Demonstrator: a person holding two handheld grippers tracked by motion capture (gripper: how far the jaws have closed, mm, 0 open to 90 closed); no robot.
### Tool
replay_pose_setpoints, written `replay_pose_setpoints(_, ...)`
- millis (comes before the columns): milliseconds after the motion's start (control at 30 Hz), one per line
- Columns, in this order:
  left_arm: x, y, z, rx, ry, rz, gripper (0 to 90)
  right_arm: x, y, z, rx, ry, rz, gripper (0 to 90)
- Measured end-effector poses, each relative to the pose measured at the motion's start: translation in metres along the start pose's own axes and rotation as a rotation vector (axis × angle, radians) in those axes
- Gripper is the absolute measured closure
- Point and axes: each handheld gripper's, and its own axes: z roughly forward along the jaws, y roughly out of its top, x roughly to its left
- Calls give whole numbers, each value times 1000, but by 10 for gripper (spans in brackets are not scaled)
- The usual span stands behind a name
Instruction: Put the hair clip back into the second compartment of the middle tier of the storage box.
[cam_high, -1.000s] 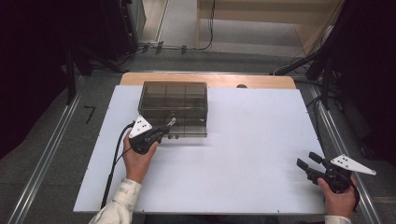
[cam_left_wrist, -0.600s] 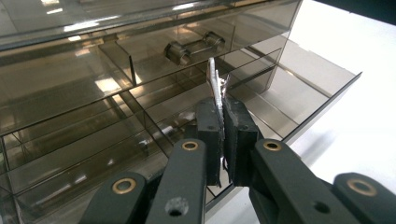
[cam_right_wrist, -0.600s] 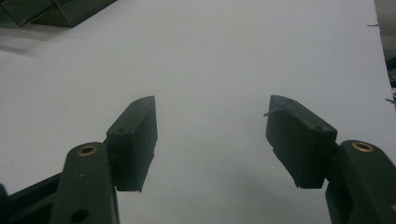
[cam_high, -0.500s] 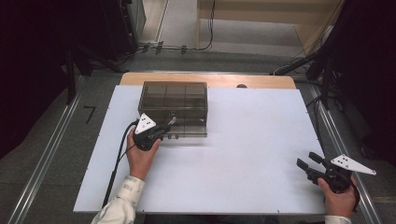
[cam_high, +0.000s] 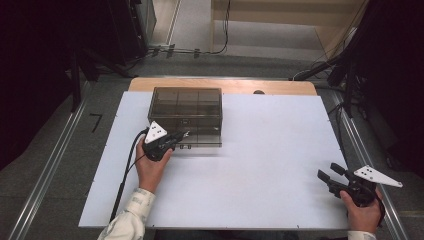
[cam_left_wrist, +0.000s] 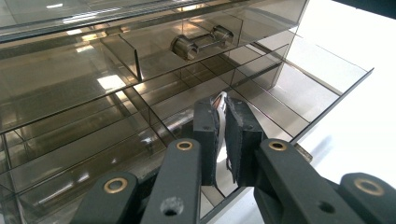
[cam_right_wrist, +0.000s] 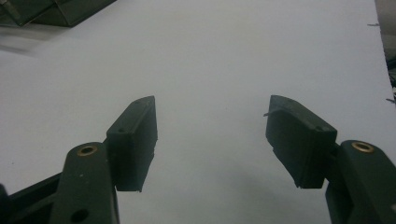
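Nearest the person, at the bottom right of the high view, the right hand (cam_high: 364, 216) holds the right gripper (cam_high: 330, 176) low over the white table (cam_high: 270, 165), close to its right front corner; its jaws stand wide apart with bare tabletop between them, which the right gripper view confirms (cam_right_wrist: 211, 135); it grasps nothing. Farther in and to the left, a white-sleeved forearm (cam_high: 131, 215) leads up to the left hand (cam_high: 150, 167), which carries the left gripper (cam_high: 183, 135) with its grey three-cornered plate (cam_high: 155, 132) on top and its black cable (cam_high: 126, 172) trailing back toward the table's front edge; its jaws reach the front of a smoky translucent drawer box (cam_high: 187, 112). From the left gripper view, the left gripper (cam_left_wrist: 223, 122) is clenched almost tight on something thin and pale held edge-on between its pads; what that strip is cannot be told; it sits over a divided drawer (cam_left_wrist: 261, 93) pulled out from the box, and above it a closed drawer shows a small bar handle (cam_left_wrist: 201, 41). Beyond the box, a strip of bare wood (cam_high: 270, 86) runs along the table's far edge; the floor behind carries dark cables (cam_high: 200, 50).
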Motion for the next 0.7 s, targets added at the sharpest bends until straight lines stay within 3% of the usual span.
replay_pose_setpoints(267,-2,2,-5,-4,-23,10,794,0,0,0,-1,-1,-3,328)
replay_pose_setpoints(567,-4,0,-17,-34,-58,0,653,1,0,0,-4,-2,-3,327)
replay_pose_setpoints(700,-2,-2,-26,-45,-34,4,534,0,0,0,-3,-2,-6,327)
